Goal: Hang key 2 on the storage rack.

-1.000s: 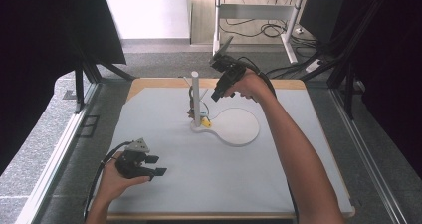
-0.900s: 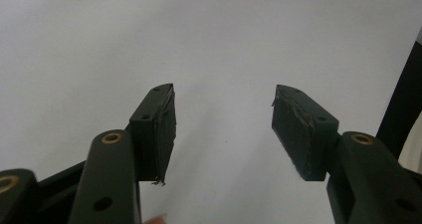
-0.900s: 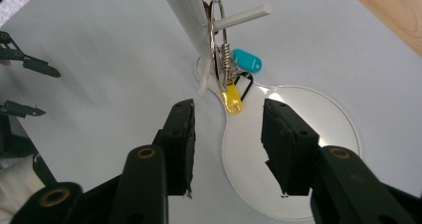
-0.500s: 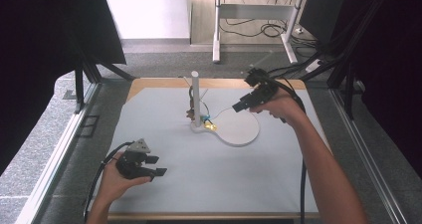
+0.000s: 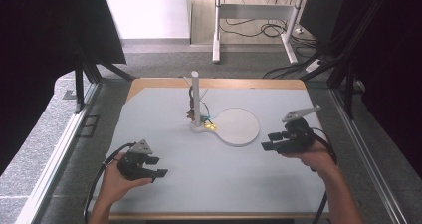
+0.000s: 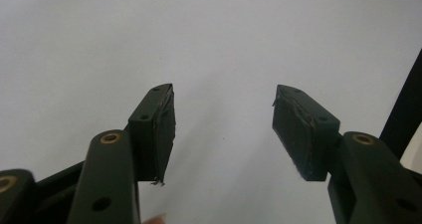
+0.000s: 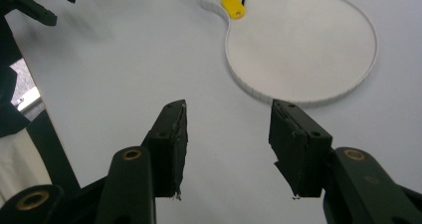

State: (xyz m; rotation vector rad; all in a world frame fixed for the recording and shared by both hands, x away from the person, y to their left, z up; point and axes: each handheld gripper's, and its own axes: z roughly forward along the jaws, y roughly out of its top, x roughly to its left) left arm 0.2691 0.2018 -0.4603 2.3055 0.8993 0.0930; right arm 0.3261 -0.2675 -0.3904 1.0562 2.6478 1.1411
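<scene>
both grippers released and holding nothing: left gripper (image 5: 158,167) over bare mat, right gripper (image 7: 226,144) jaws just been opening, white round tray (image 7: 303,50) and yellow tag (image 7: 232,6) lying ahead of them

One fixed overhead camera and two cameras riding on the hand-held grippers.

The high view sits above the person's side, looking forward and down across the whole grey tabletop (image 5: 164,134) to the floor beyond. The left gripper view looks along the left gripper (image 6: 224,129) from close above bare tabletop, its jaws rising from the bottom edge. The right gripper view looks along the right gripper (image 7: 226,149), also low and close, facing the white round tray (image 7: 298,45) and the yellow tag (image 7: 233,6) at its neck. That tray (image 5: 239,127) and tag (image 5: 211,127) also show in the high view, as do both grippers: left (image 5: 154,167) and right (image 5: 268,141).
</scene>
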